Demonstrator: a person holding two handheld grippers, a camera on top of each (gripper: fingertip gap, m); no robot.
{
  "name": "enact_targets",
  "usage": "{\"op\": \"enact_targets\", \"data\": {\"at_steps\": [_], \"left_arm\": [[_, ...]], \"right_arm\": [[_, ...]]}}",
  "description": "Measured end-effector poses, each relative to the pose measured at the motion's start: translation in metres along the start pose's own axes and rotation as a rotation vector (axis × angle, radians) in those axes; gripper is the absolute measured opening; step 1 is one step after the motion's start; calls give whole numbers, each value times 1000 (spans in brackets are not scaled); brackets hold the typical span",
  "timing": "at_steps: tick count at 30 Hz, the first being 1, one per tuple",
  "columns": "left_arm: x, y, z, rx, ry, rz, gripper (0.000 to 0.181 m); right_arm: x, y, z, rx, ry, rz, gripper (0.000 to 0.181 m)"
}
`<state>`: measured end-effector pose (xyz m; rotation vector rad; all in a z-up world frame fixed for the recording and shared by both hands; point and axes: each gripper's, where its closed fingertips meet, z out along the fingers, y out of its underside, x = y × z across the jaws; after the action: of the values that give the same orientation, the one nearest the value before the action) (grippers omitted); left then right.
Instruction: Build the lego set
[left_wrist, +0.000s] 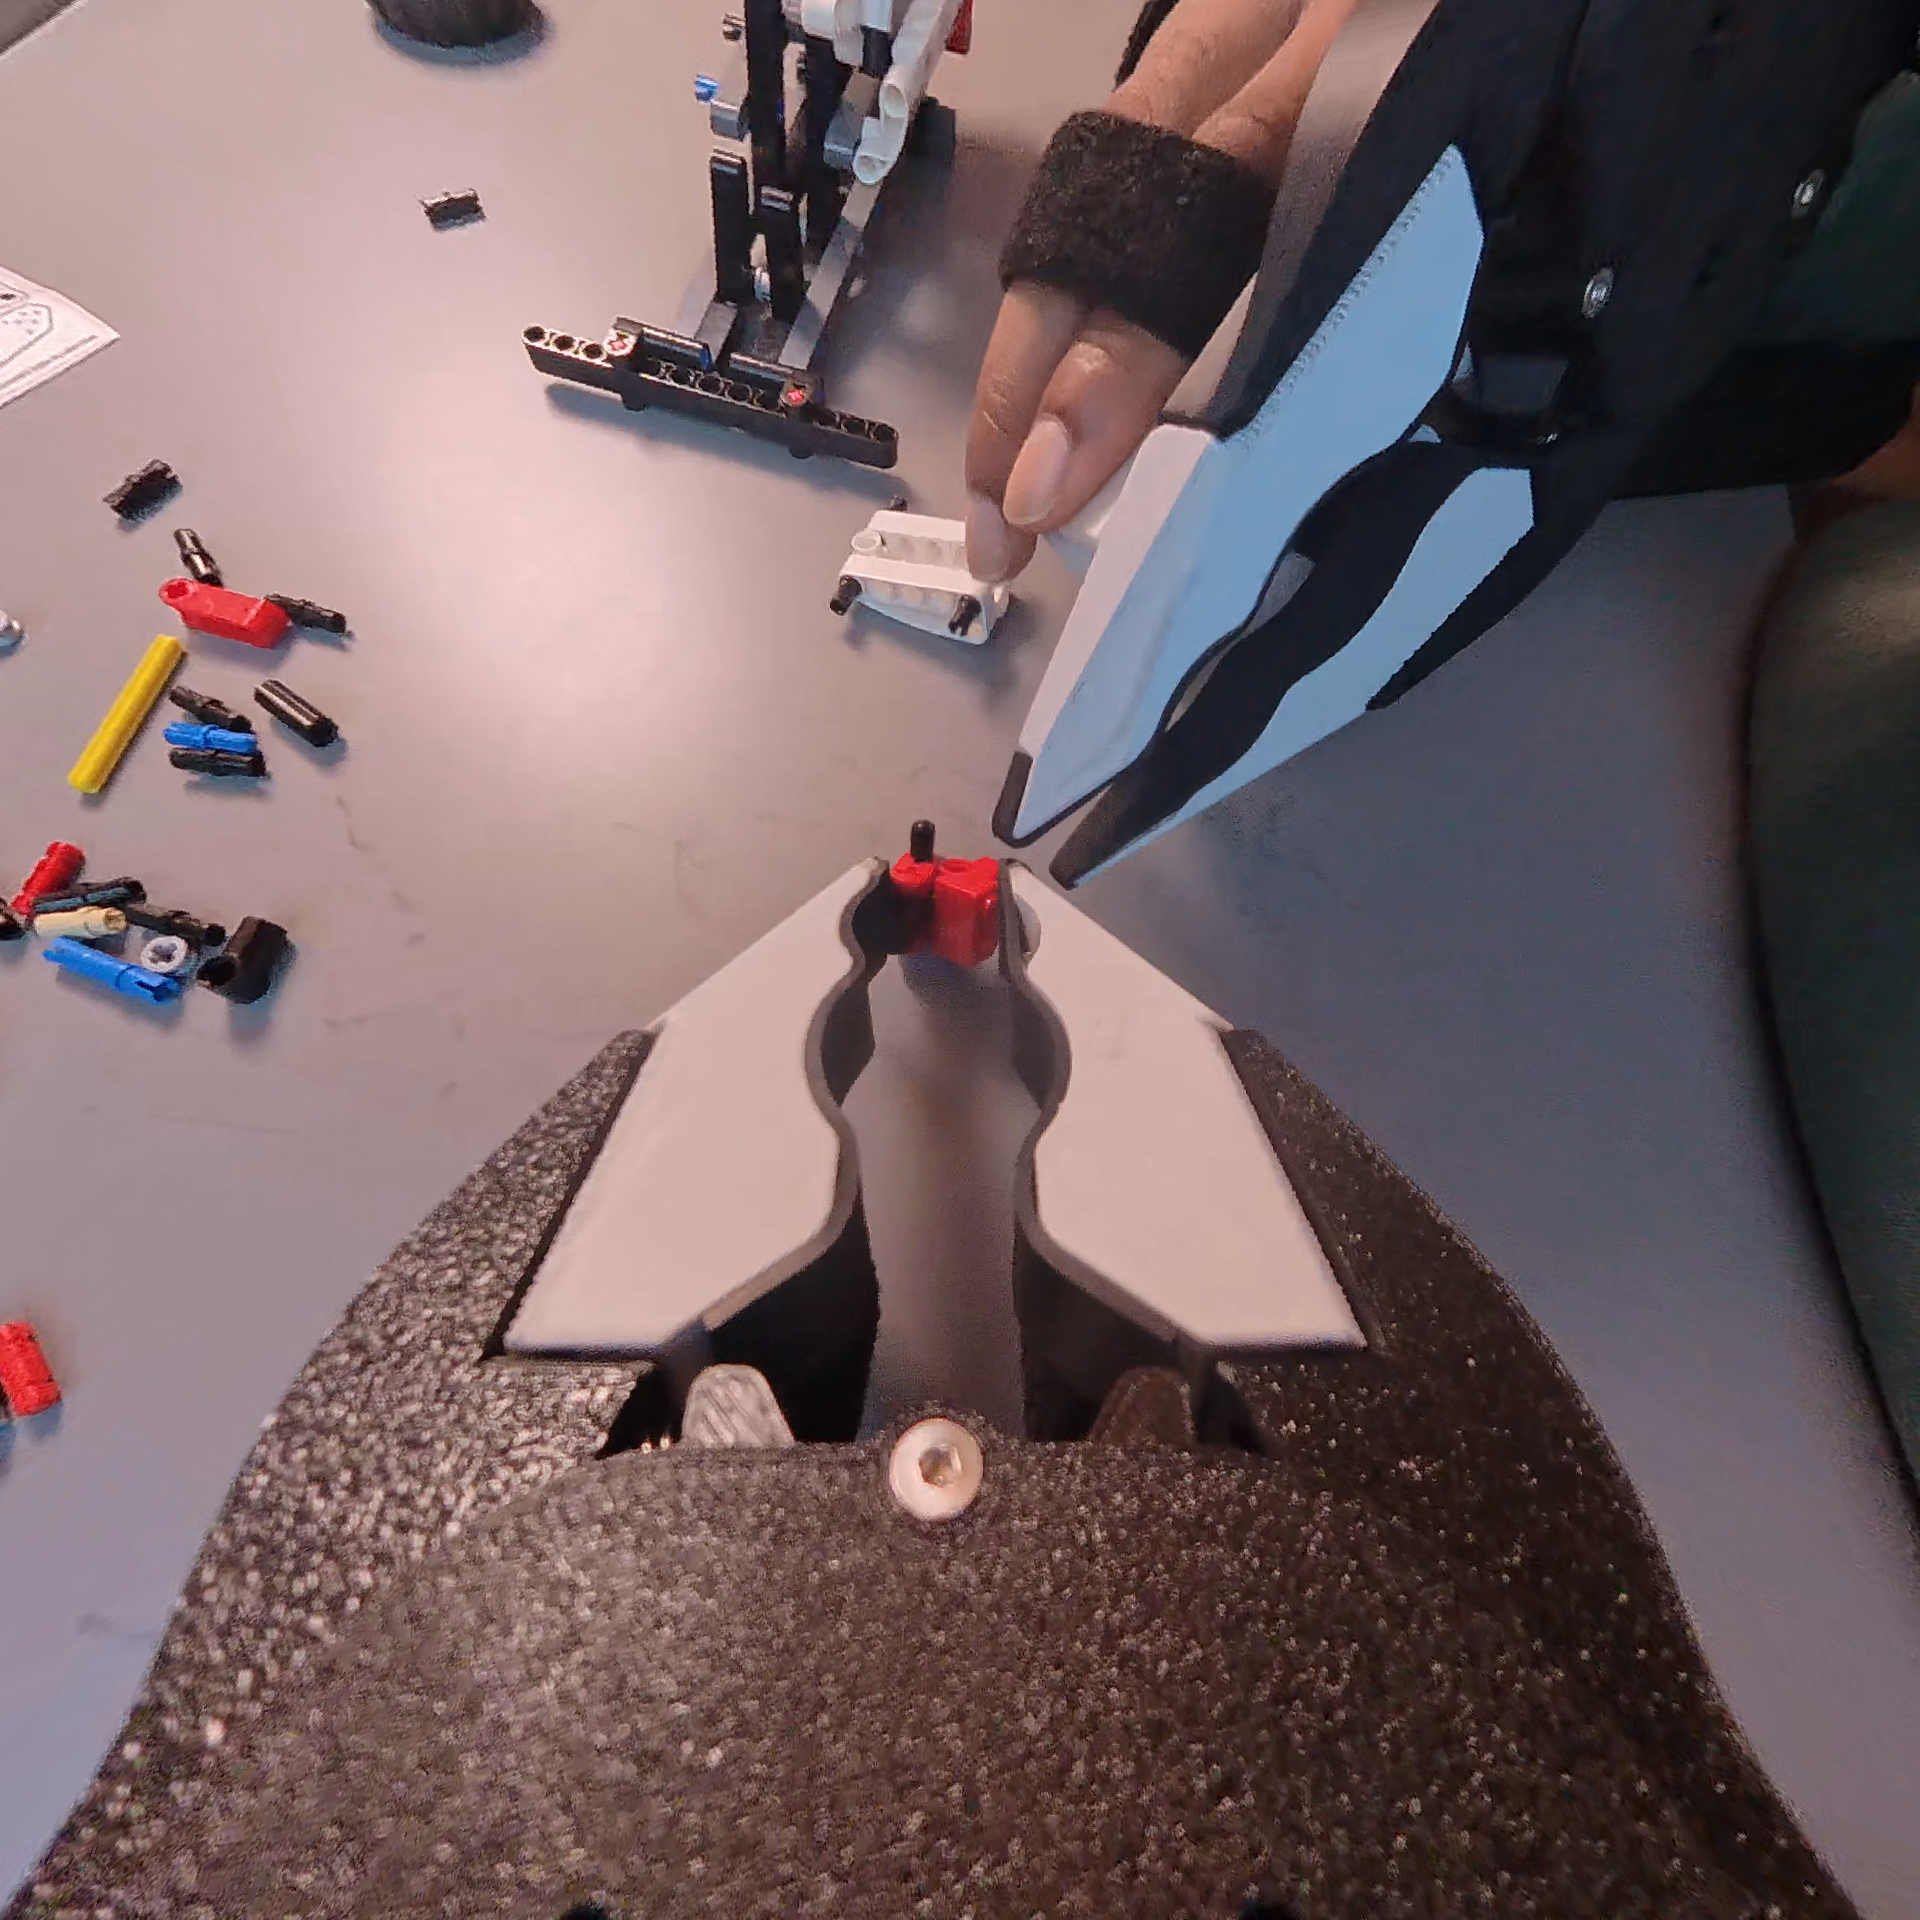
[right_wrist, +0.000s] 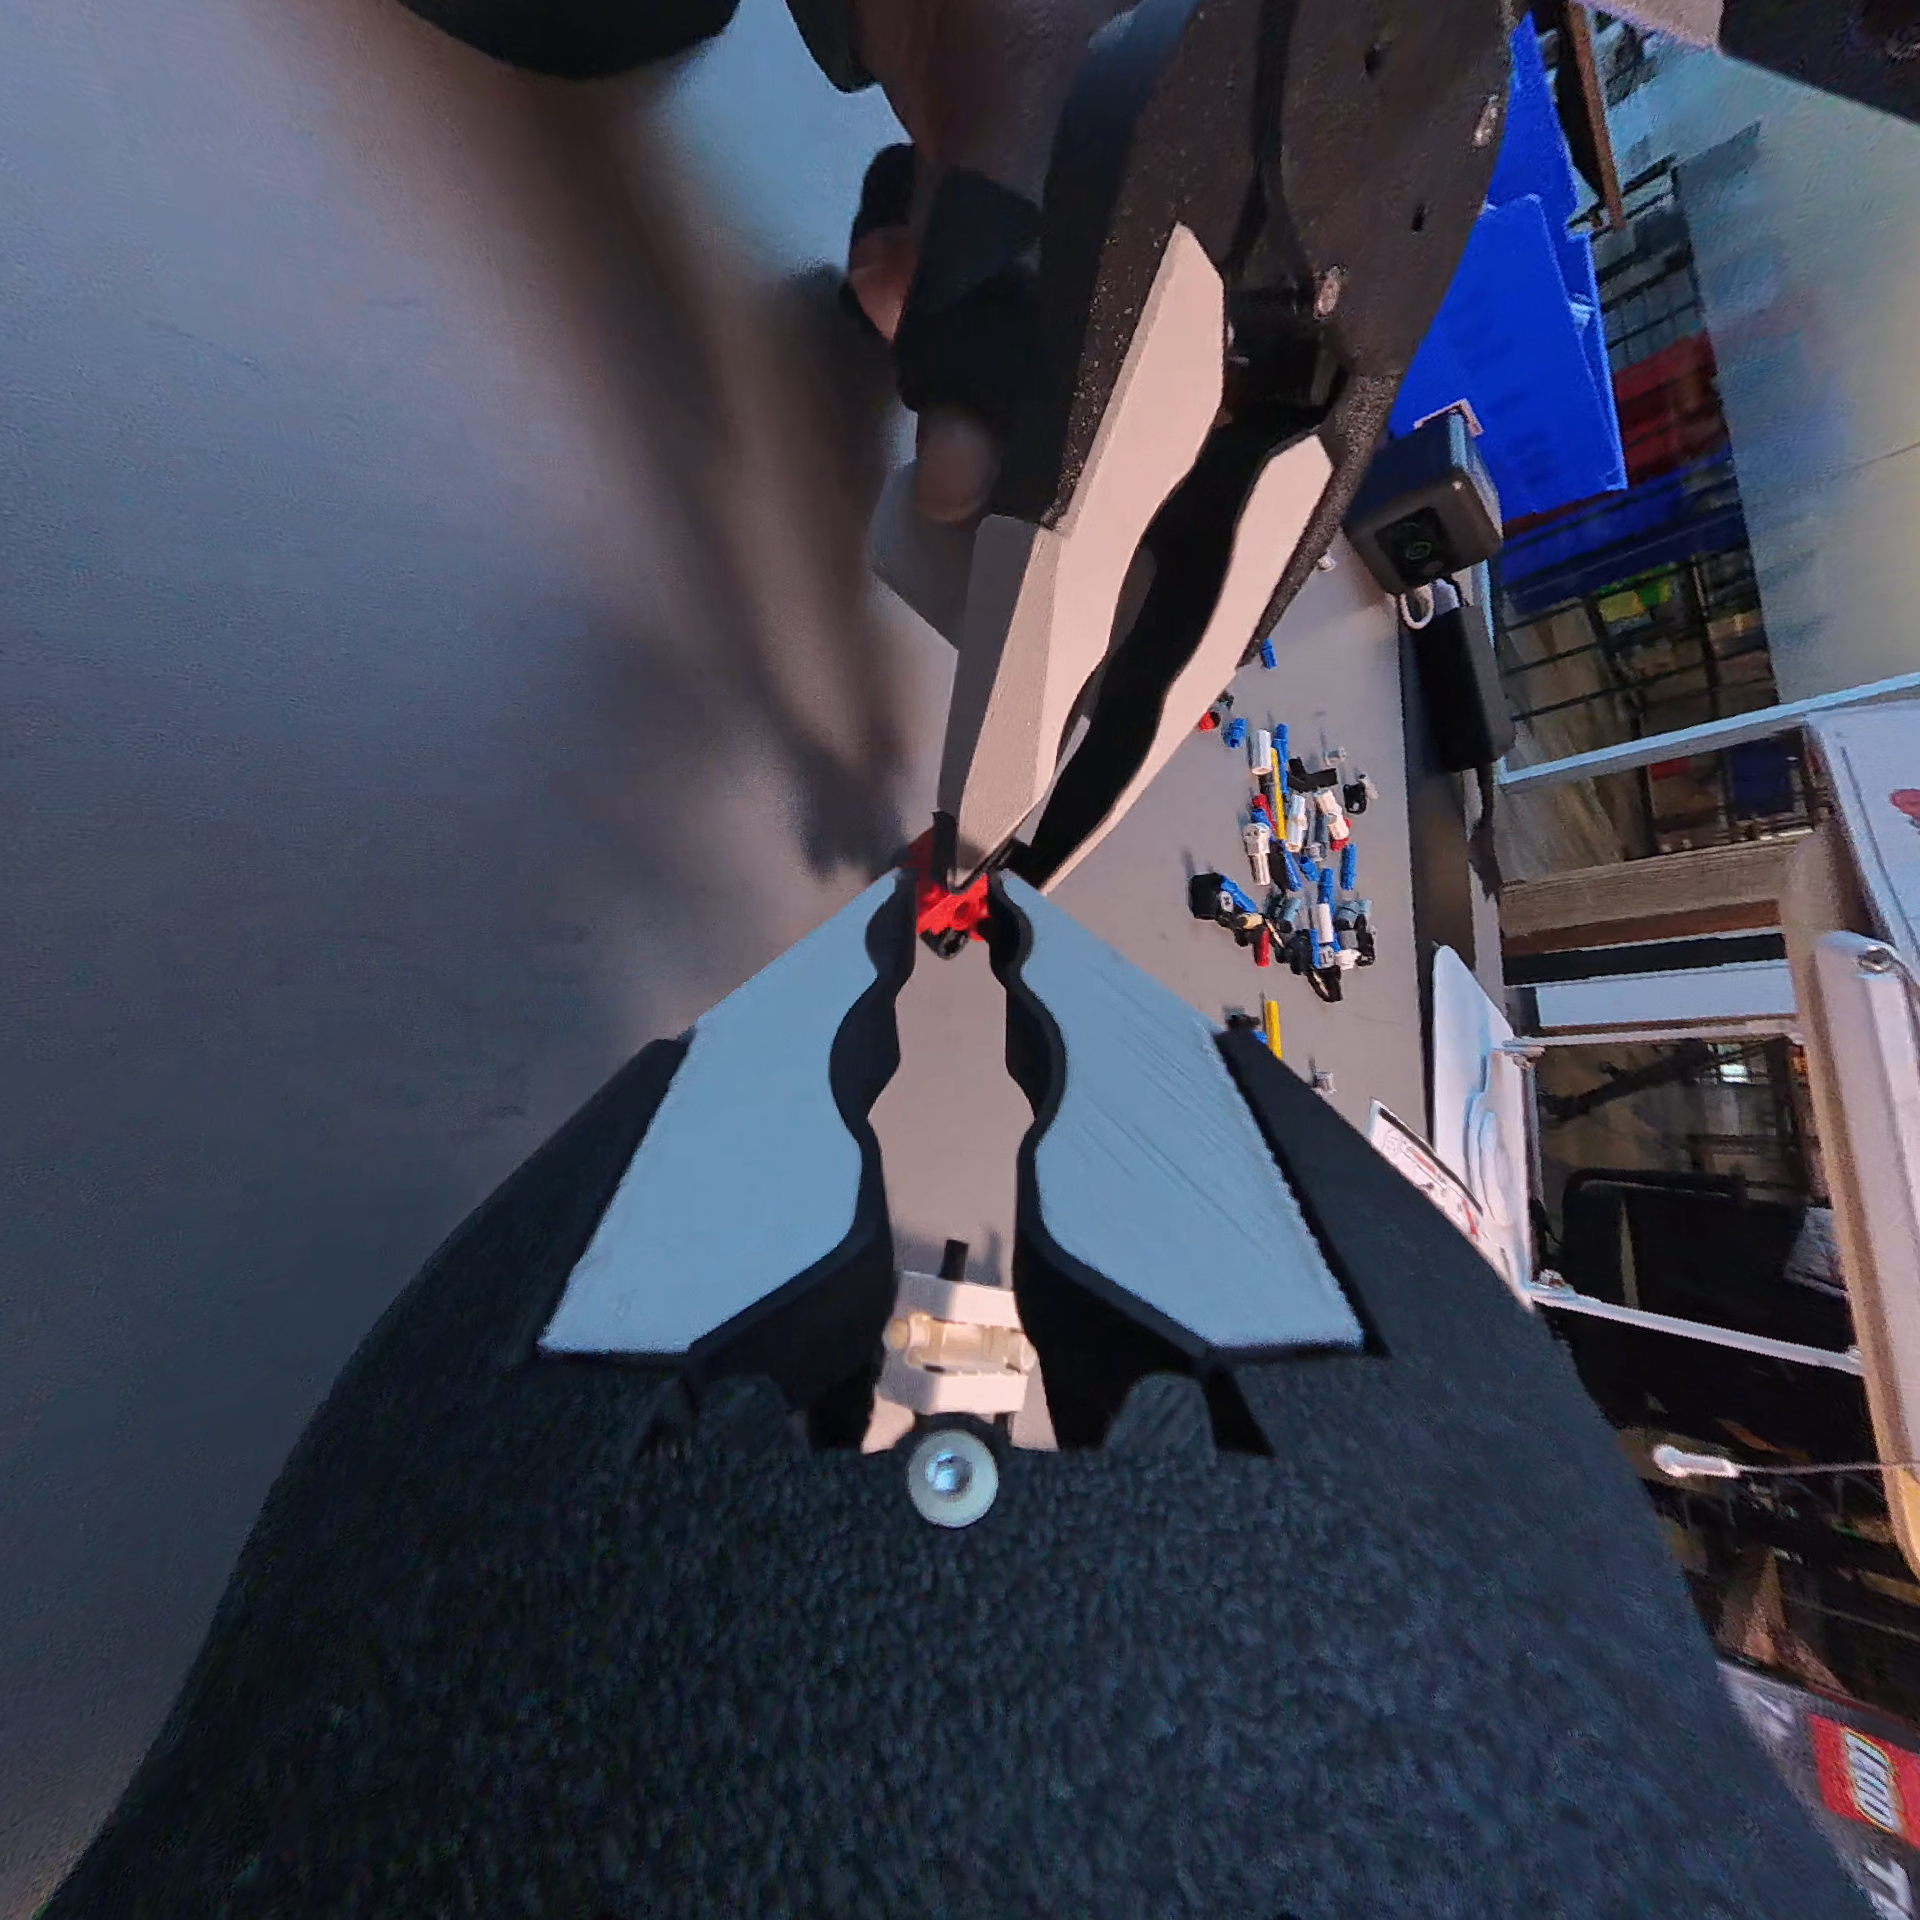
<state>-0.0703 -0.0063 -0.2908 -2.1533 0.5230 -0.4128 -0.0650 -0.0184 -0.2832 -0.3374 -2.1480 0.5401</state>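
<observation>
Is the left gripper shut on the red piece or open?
Shut on it: the left gripper has the red piece pinched between its fingertips, with a black pin sticking up.

The model (left_wrist: 790, 187) was cut off by the top edge of the left wrist view, and beyond the model a dark round thing (left_wrist: 457, 16) showed only its lower rim. Left of the model, a sheet (left_wrist: 42, 332) ran off the left edge, as did a red pin (left_wrist: 26, 1366) nearer the camera. In the right wrist view the heap of pins (right_wrist: 1294, 862) was too small to sort, and the table (right_wrist: 312, 623) beside it was blurred.
</observation>
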Motion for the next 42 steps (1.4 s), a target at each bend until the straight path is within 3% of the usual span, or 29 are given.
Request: {"op": "enact_targets", "data": {"at_steps": [4,8,15,26,30,33,39,42], "left_arm": [[0,1,-1,-9,0,8,20],[3,6,-6,-29,26,51,20],[6,25,-7,-129,33,145,23],[9,17,-11,-83,41,148,33],[9,21,-1,-115,12,186,23],[8,12,-5,-55,9,187,22],[31,-37,-34,241,46,316,22],[40,-43,-38,284,76,352,22]], "right_arm": [[0,-5,-9,84,-81,170,20],[12,13,-15,69,-105,322,22],[-2,21,-4,18,-148,301,22],[-3,20,5,4,-146,311,21],[-5,17,4,12,-151,310,21],[-1,13,-2,56,-157,342,21],[18,-7,-29,267,-217,526,25],[18,-25,-39,363,-250,541,25]]}}
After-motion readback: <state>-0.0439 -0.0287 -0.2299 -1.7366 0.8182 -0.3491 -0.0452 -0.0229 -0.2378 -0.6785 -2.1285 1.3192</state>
